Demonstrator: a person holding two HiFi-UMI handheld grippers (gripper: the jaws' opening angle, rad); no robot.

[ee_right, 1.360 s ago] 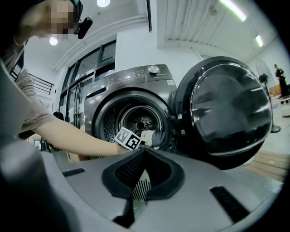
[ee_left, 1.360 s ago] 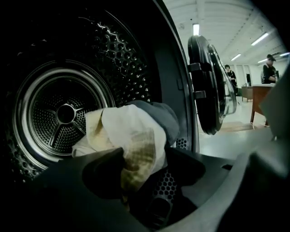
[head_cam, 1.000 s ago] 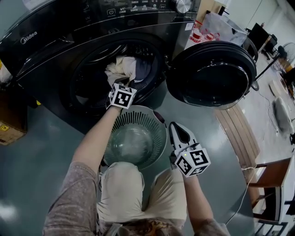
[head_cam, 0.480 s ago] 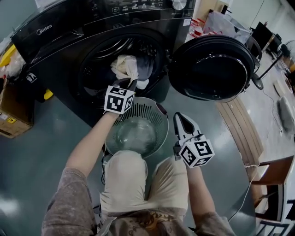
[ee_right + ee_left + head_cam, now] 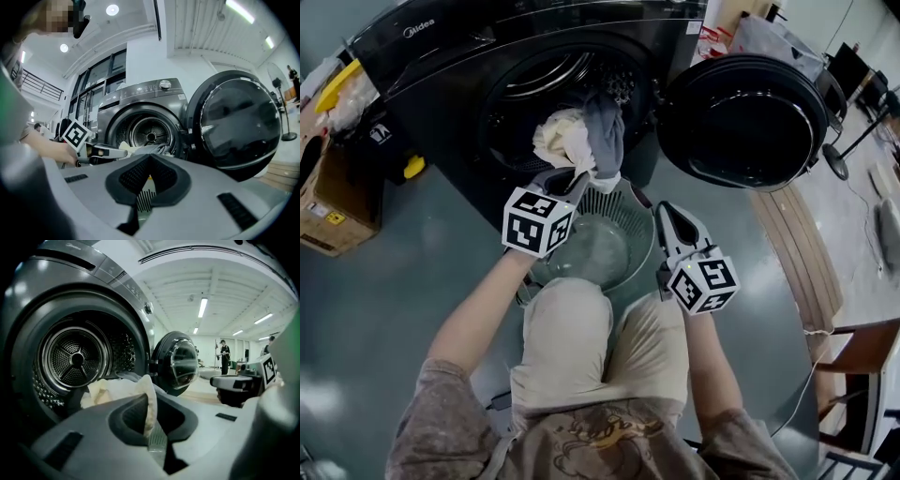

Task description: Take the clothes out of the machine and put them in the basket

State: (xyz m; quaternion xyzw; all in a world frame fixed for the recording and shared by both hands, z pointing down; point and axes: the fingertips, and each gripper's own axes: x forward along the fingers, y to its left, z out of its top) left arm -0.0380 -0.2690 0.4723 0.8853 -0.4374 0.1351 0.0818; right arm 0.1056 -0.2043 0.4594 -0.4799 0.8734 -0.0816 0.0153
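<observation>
My left gripper (image 5: 577, 178) pinches a cream garment (image 5: 561, 141) at the washing machine (image 5: 441, 84) mouth. My right gripper (image 5: 662, 209), pressed together and empty, hovers beside the basket (image 5: 619, 202), which my knees partly hide.

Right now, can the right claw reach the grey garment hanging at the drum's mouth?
Probably yes: the right claw is empty, the door is wide open, nothing lies between it and the grey garment. Jaws shut; open first.

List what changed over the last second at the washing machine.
The left gripper, shut on the cream cloth, drew back from the black machine's drum towards the round slatted plastic basket, dragging that cloth and a grey garment partly out of the opening. The right gripper stayed shut and empty beside the basket; the round door stayed open.
</observation>
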